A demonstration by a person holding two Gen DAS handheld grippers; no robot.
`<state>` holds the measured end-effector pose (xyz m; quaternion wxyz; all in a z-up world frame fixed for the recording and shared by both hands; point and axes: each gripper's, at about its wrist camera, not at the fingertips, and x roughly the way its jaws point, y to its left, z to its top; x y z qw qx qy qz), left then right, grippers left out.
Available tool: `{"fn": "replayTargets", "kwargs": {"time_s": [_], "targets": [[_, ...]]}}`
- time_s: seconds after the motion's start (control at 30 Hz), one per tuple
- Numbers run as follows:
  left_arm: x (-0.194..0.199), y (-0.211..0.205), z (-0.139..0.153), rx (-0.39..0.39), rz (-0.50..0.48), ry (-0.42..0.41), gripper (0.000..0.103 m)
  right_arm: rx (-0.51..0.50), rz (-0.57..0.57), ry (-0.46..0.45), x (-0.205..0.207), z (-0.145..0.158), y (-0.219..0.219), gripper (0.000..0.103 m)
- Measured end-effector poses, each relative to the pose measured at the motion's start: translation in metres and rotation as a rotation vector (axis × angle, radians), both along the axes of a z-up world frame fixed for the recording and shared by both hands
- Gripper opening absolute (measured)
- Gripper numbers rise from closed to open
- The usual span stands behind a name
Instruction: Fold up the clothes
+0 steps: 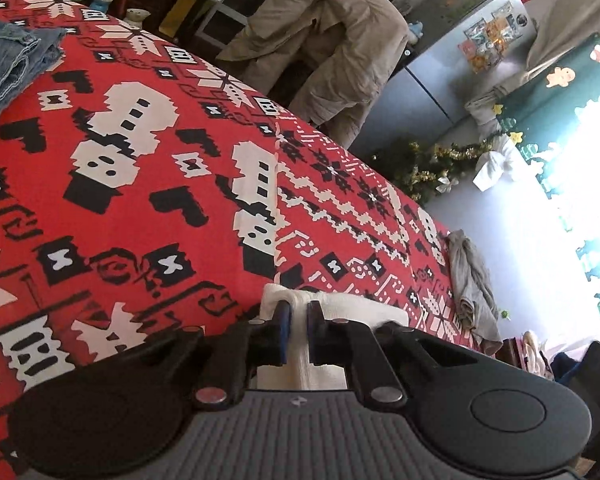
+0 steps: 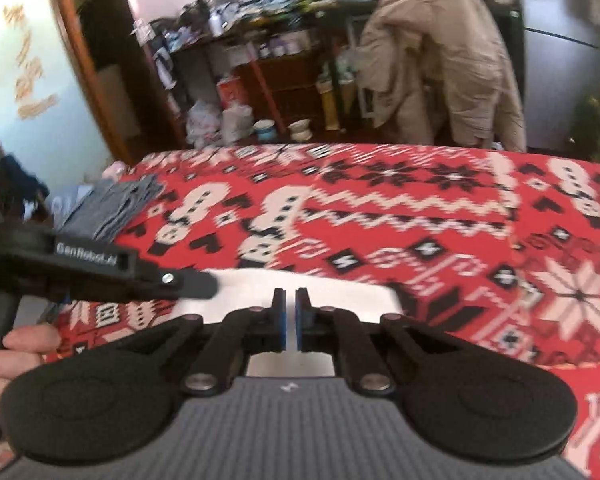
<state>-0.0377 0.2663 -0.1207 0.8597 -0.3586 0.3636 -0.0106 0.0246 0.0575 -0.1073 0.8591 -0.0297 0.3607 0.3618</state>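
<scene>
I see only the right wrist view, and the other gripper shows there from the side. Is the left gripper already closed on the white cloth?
Observer: Yes. The left gripper is shut on the white cloth, with a bunched fold pinched between its blue pads.
Operator: Is any other clothing near it, on that side of the table?
Observer: Yes. A crumpled grey garment lies at the edge of the red tablecloth, apart from the white cloth.
</scene>
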Motion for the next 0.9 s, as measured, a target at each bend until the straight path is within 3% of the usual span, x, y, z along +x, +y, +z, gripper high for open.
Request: {"fn": "replayTargets", "kwargs": {"time_s": [0.37,0.5,0.73,0.87,0.9], "targets": [[-0.002,0.017,-0.016,-0.129,0.051,0.005,0.009,-0.062,0.051,-0.005,0.004,-0.009,0.058,0.007],[-0.007,0.019,-0.019,-0.151,0.059,0.004,0.016,-0.042,0.073,-0.005,-0.011,-0.002,0.05,0.013],[-0.009,0.019,-0.017,-0.137,0.049,0.014,0.015,-0.051,0.158,-0.037,-0.063,-0.001,0.034,0.014],[-0.013,0.023,-0.015,-0.146,0.055,0.045,0.031,-0.069,0.16,-0.07,-0.086,-0.002,0.029,0.014],[-0.018,0.024,-0.013,-0.145,0.058,0.043,0.03,-0.064,0.16,-0.068,-0.088,0.0,0.027,0.014]]}}
